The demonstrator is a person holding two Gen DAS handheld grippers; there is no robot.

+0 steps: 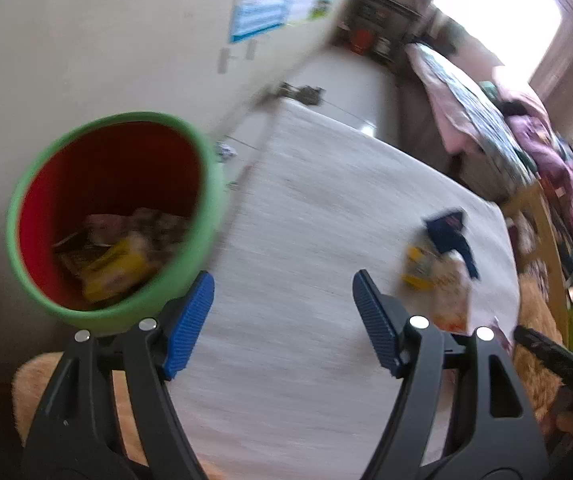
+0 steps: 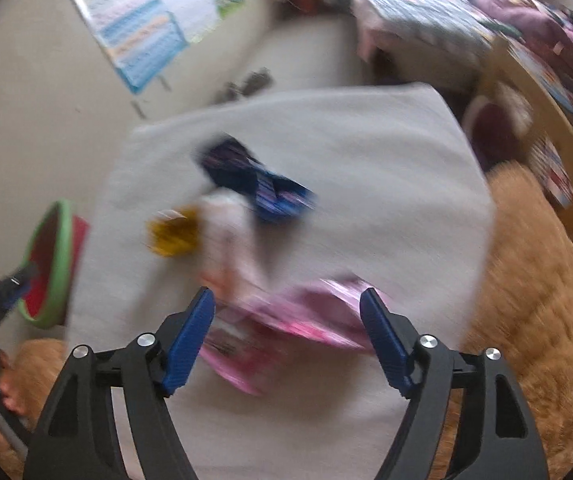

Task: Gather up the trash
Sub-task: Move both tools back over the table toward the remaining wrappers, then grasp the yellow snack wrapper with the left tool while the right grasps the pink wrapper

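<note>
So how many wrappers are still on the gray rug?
4, I think; blur may hide more. A pink wrapper lies between the right tongs, a white one is mid-rug, a yellow one sits beside it, and a dark blue one lies beyond.

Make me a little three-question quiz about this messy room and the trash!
1. True or false: the green bin already has trash inside.
2. Which wrapper lies nearest the right hand-held gripper? A) pink wrapper B) yellow wrapper C) dark blue wrapper
3. Fill in: the left hand-held gripper is ____ and holds nothing.

Key: 1 true; 2 A; 3 open.
</note>
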